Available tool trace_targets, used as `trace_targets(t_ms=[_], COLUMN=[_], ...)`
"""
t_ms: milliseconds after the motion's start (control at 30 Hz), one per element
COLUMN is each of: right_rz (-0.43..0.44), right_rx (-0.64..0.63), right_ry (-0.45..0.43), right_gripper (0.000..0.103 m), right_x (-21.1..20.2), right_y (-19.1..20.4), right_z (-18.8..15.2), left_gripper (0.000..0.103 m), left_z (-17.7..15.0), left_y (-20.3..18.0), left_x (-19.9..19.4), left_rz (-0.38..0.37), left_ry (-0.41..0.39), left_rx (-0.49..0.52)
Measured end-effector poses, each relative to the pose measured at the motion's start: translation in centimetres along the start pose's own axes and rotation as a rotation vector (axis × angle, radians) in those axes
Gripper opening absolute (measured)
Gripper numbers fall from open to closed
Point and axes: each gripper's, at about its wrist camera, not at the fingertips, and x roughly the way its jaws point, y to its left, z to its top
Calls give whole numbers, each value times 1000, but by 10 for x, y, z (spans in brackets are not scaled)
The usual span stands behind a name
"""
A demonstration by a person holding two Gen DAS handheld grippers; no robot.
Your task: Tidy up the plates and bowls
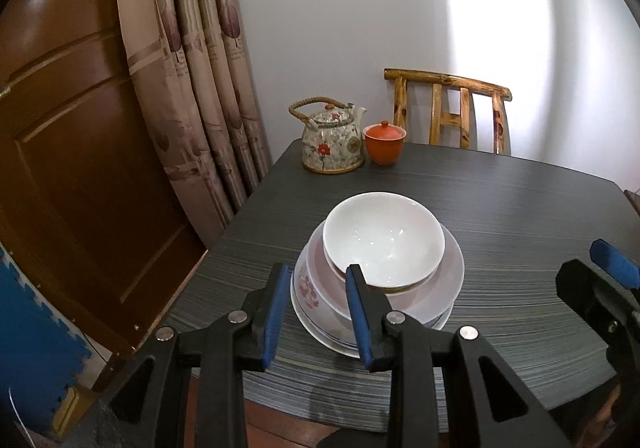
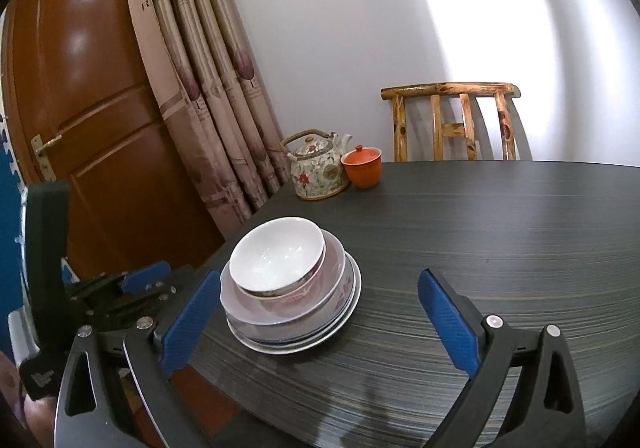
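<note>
Your left claw (image 1: 320, 312) sits partly open and empty, low in frame before the stacked bowls (image 1: 382, 240). Your right claw (image 2: 320, 320) gapes wide, empty, over the table (image 2: 500, 248).

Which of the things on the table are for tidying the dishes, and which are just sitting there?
For the job: white bowl, pink bowl, flowered bowl, plates underneath.

Just sitting there: teapot, orange lidded cup, wooden chair.
</note>
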Motion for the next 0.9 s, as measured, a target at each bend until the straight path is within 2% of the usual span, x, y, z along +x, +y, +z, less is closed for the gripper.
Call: trace_targets(t_ms=[300, 400, 533, 633, 900], right_rz=[9, 10, 10, 9, -4], right_rx=[7, 7, 13, 11, 24], right_ry=[5, 1, 3, 14, 46], right_gripper=[100, 100, 100, 100, 100], right_x=[-3, -4, -4, -3, -4], right_y=[-2, -3, -4, -5, -23], right_z=[-3, -3, -3, -5, -14], left_gripper=[31, 43, 45, 53, 53], left_z=[0, 0, -1, -2, -3], left_y=[-6, -8, -11, -12, -8], left_x=[-8, -8, -7, -3, -2], left_rz=[-48, -53, -55, -66, -42], left_ry=[-27, -25, -24, -10, -37], left_rx=[19, 35, 49, 58, 50])
